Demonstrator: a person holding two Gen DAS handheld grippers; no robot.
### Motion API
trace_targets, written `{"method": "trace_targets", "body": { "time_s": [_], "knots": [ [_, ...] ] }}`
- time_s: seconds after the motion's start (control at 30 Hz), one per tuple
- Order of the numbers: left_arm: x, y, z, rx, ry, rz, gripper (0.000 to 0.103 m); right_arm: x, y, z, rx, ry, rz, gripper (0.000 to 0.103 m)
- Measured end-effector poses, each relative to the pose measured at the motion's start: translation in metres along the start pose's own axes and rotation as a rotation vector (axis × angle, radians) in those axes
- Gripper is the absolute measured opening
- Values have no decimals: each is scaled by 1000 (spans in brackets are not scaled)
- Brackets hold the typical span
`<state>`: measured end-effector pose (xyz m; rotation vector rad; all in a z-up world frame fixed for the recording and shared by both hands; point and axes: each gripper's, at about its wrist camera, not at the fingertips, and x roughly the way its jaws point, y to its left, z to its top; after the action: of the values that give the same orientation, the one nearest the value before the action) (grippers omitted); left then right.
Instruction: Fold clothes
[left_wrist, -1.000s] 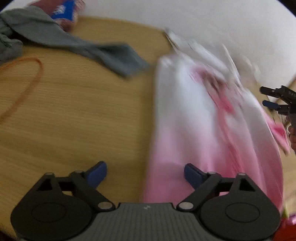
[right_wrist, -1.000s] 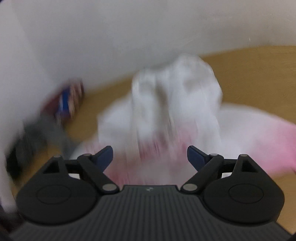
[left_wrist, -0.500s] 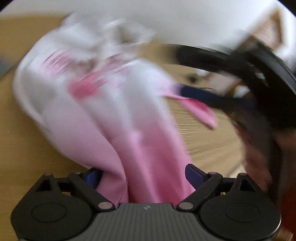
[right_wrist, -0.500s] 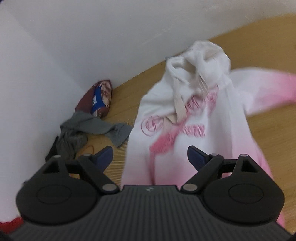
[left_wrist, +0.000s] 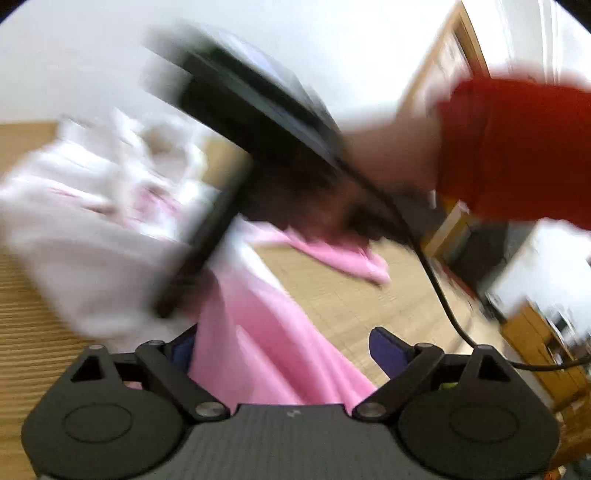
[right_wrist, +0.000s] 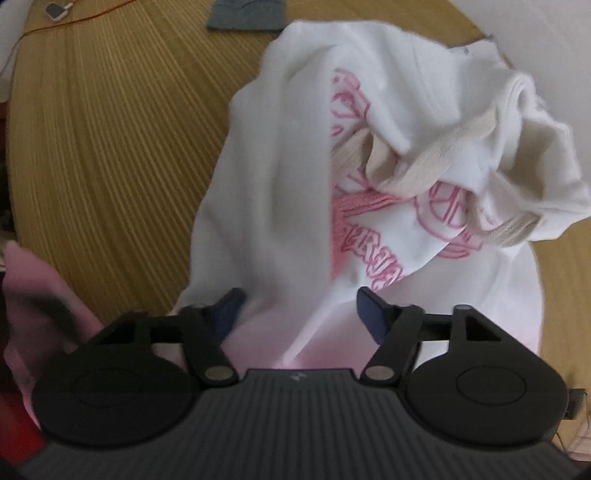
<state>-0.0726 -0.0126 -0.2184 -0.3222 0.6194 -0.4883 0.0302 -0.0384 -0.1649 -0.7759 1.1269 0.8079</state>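
A white-to-pink hoodie (right_wrist: 295, 173) with pink lettering lies crumpled on the wooden table (right_wrist: 103, 140). Its hood (right_wrist: 498, 147) is bunched at the upper right. My right gripper (right_wrist: 297, 314) is open, its fingers either side of the hoodie's pink lower part. In the left wrist view the hoodie's pink hem (left_wrist: 266, 350) runs between the fingers of my open left gripper (left_wrist: 280, 350). The right gripper's black body (left_wrist: 258, 122) and the hand in a red sleeve (left_wrist: 509, 147) pass blurred above the hoodie.
A grey garment (right_wrist: 247, 14) lies at the table's far edge. An orange cable and a small white device (right_wrist: 55, 11) lie at the far left. A black cable (left_wrist: 439, 295) hangs from the right gripper. Wooden furniture (left_wrist: 546, 343) stands on the right.
Both grippers swung over the hoodie. The left view turned right, and the right gripper now crosses it closely. The right view dropped towards the hoodie's pink lower part.
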Motion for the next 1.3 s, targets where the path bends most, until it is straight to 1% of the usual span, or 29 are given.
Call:
{"method": "trace_targets", "body": {
  "time_s": [0.03,0.13,0.17,0.2,0.23,0.27,0.33,0.37,0.4,0.47,0.53,0.57,0.6,0.63,0.7,0.73,0.8,0.83,0.87,0.9,0.93,0.97,1.07,1.1,1.17,1.2,1.23,1.27,1.3],
  "knots": [
    [-18,12,0,-43,-55,25,94,-2,-6,-8,32,-27,22,45],
    [-41,55,8,-250,-209,102,96,-6,-22,-35,143,-106,70,46],
    [-39,70,12,-314,-208,96,96,-6,-29,-46,208,-129,85,46],
    [-28,86,18,-370,-166,63,95,-6,-36,-56,273,-152,101,47],
    [-14,103,24,-413,-99,31,91,-6,-41,-66,327,-174,111,48],
    [9,117,28,-440,-13,18,87,-7,-43,-75,369,-196,117,48],
    [55,143,31,-486,151,20,65,-10,-45,-93,442,-242,122,48],
    [68,151,28,-510,203,14,61,-12,-42,-102,460,-268,117,48],
    [78,154,25,-519,230,9,57,-14,-40,-110,476,-292,111,48],
    [96,154,25,-493,242,14,52,-15,-37,-124,529,-331,110,48],
    [111,148,28,-481,248,23,28,-15,-35,-138,592,-369,114,51],
    [113,143,31,-463,244,32,22,-18,-36,-147,628,-390,118,51],
    [110,134,34,-433,230,44,10,-20,-35,-146,664,-407,114,51],
    [98,125,41,-415,200,41,7,-20,-32,-139,709,-427,104,52],
    [60,108,61,-392,110,8,6,-39,-20,-142,784,-501,118,55],
    [36,98,75,-359,57,-18,6,-51,-12,-146,808,-562,134,55],
    [-10,86,109,-272,-29,-55,6,-76,8,-160,834,-712,169,55],
    [-32,83,127,-229,-65,-67,5,-82,16,-167,852,-770,189,61],
    [-50,79,142,-163,-88,-48,5,-85,24,-171,872,-815,212,67],
    [-66,75,156,-80,-102,-4,5,-83,29,-172,895,-842,238,74],
    [-82,70,169,4,-115,40,3,-81,34,-173,917,-869,264,77],
    [-96,68,180,72,-125,95,3,-77,37,-171,942,-870,275,75],
    [-135,66,207,238,-143,291,3,-57,36,-157,1034,-772,255,77],
    [-147,66,213,285,-152,338,3,-51,34,-155,1065,-768,269,77],
    [-171,69,222,366,-177,401,0,-42,29,-151,1111,-757,285,77],
    [-184,69,224,417,-211,444,0,-38,27,-147,1118,-735,280,76],
    [-199,67,225,476,-263,495,0,-34,26,-141,1117,-712,272,76],
    [-212,67,225,514,-301,536,0,-31,26,-134,1105,-685,255,75],
    [-221,72,224,502,-312,545,3,-26,27,-128,1094,-657,233,75]
  ]
}}
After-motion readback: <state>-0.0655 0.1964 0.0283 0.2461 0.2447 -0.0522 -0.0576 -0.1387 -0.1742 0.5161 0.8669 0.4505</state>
